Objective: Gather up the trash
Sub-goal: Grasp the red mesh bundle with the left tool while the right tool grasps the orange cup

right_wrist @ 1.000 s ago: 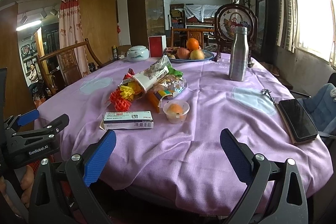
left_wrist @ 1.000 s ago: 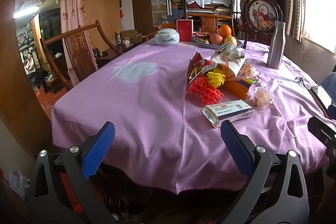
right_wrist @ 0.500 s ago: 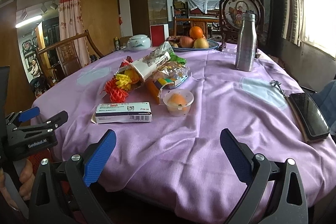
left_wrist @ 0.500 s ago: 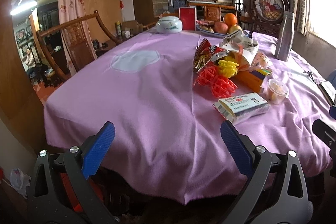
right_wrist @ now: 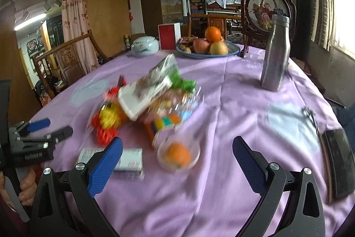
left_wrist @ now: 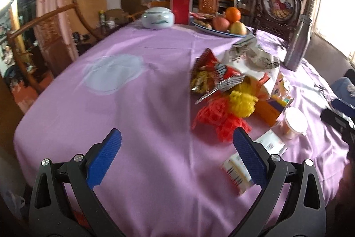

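A heap of trash lies on the purple tablecloth (left_wrist: 137,117): crumpled snack wrappers (left_wrist: 213,77), red foam fruit nets (left_wrist: 219,119), a yellow net (left_wrist: 243,102), an orange carton (left_wrist: 267,111), a small plastic cup with an orange piece (right_wrist: 178,154) and a white medicine box (right_wrist: 131,160). My left gripper (left_wrist: 176,154) is open and empty above the table's near edge, left of the box (left_wrist: 237,172). My right gripper (right_wrist: 177,164) is open and empty, just short of the cup. The left gripper also shows in the right wrist view (right_wrist: 40,137).
A steel bottle (right_wrist: 275,54) stands at the right. A fruit plate (right_wrist: 208,48), a white lidded jar (right_wrist: 145,46) and a red box (right_wrist: 168,36) sit at the far end. A phone (right_wrist: 338,161) and keys (right_wrist: 309,113) lie at the right edge. A wooden chair (left_wrist: 44,41) stands at the left.
Both grippers have moved forward over the table toward the trash heap, which now looks larger and nearer. Both stay open and empty.
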